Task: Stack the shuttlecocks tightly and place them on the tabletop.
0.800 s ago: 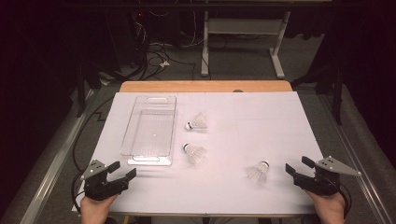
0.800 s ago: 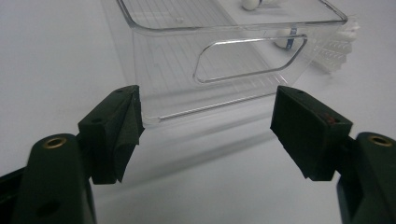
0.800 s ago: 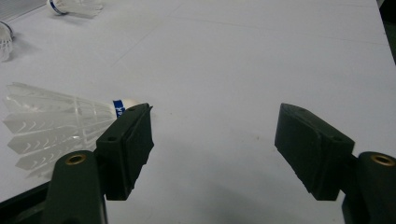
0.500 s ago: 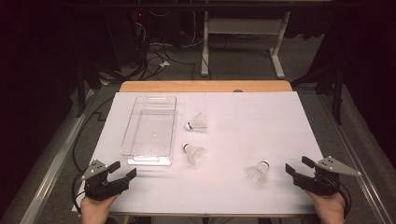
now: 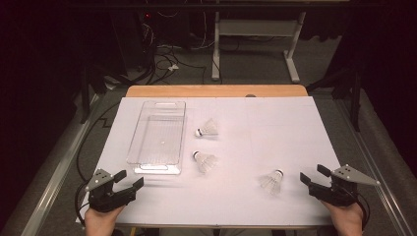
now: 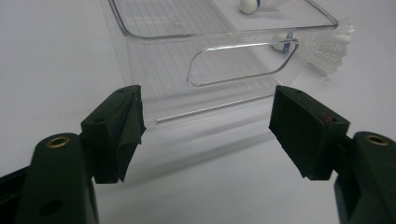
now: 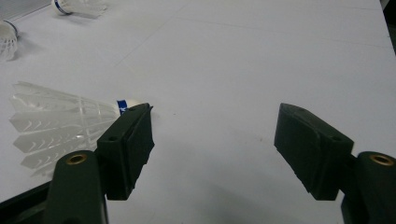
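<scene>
Both claws rest low at the near table edge, left gripper (image 5: pixel 129 181) just before the clear plastic rectangular tray (image 5: pixel 158 132), right gripper (image 5: pixel 312 175) beside the nearest white feathered shuttlecock (image 5: pixel 271 181).

Left gripper view: jaws apart, empty, facing the tray's handle slot.

Right gripper view: jaws apart, the shuttlecock's cork just beyond the left jaw.

I held the left gripper (image 5: pixel 129 181) at seven o'clock of the table in the high view, jaws spread wide and empty, pointing toward two o'clock. The right gripper (image 5: pixel 311 174) sat at five o'clock, jaws likewise wide and empty, pointing toward ten o'clock. My left hand (image 5: pixel 101 220) and right hand (image 5: pixel 346 218) gripped from below.
</scene>
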{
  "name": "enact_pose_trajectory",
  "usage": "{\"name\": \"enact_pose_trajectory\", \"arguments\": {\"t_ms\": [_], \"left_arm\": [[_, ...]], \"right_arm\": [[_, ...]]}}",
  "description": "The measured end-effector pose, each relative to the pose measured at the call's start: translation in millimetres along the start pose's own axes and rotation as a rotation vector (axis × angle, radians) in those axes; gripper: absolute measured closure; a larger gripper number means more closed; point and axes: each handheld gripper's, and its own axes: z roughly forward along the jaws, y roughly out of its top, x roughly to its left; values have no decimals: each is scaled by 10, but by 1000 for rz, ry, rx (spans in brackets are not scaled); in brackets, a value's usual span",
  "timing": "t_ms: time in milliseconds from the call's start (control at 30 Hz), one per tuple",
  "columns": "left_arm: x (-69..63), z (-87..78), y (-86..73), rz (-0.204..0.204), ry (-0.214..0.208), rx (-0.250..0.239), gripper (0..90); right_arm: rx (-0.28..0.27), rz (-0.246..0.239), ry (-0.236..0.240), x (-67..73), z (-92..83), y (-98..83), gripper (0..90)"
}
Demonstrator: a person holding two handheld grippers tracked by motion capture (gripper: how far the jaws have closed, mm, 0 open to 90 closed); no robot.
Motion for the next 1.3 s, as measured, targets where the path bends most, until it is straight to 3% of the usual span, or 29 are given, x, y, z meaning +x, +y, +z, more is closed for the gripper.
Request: {"name": "enact_pose_trajectory", "arguments": {"t_ms": [333, 433, 667, 1000, 1300], "left_arm": [[-32, -90, 82, -15, -10, -16, 280], [-75, -63, 90, 6, 4, 2, 282], [-150, 1, 99, 30, -13, 24, 284], [-286, 85, 119, 53, -64, 18, 293], [-441, 226, 141, 85, -107, 50, 301]], "right_arm": [[-8, -6, 3, 10, -15, -1, 287], [-7, -6, 2, 11, -16, -1, 287], [-7, -6, 1, 9, -13, 0, 287], [-12, -2, 4, 7, -24, -1, 291], [-11, -3, 5, 11, -22, -1, 291]]}}
